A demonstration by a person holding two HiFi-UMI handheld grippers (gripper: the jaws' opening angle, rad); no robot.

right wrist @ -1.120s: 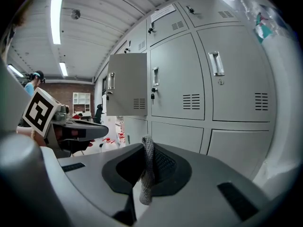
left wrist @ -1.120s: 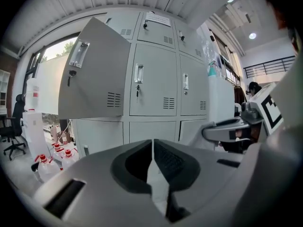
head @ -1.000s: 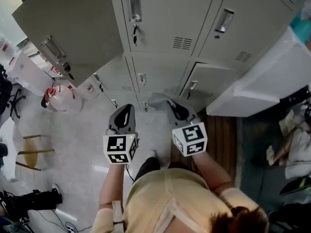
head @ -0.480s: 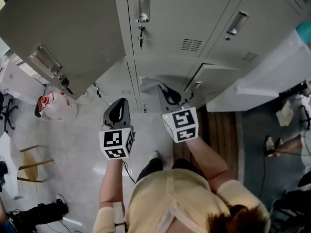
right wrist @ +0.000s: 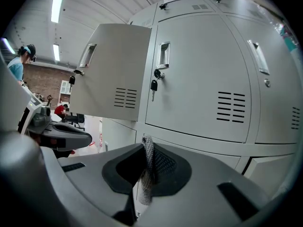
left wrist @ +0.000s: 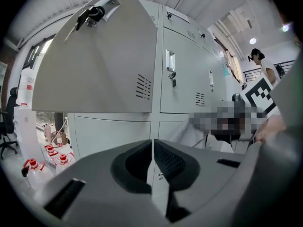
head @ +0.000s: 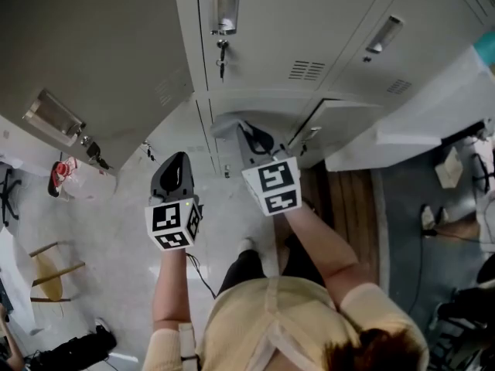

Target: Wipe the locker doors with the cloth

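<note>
Grey steel filled the view: a bank of pale grey metal lockers (head: 340, 22) in two rows, and both grippers were up in front of it. The right gripper (head: 249, 136) had its jaws clamped on a grey woven cloth (right wrist: 147, 167), a strip of the weave poking up between the dark pads. From the head view the cloth (head: 226, 125) sat at the seam between the upper and lower rows, just under the closed upper locker door with louvre vents (head: 271, 29). Whether the fabric was actually touching metal could not be told.

A bunch of dark keys (head: 221, 52) hung from that door's lock, below its recessed chrome handle (head: 224, 6); the right gripper view caught the keys (right wrist: 154, 85) dangling too.

Out to the left, the grey upper locker door swung wide open (head: 85, 45) stuck out into the room, its own keys showing at the handle (left wrist: 90, 14). The left gripper (head: 175, 167) hung beneath it, well apart from the lockers, and its jaws were pressed flat together with nothing between them (left wrist: 152, 149).

Down below lay a pale speckled floor (head: 116, 230), with white red-capped bottles (left wrist: 31, 167) standing beside the lockers.
</note>
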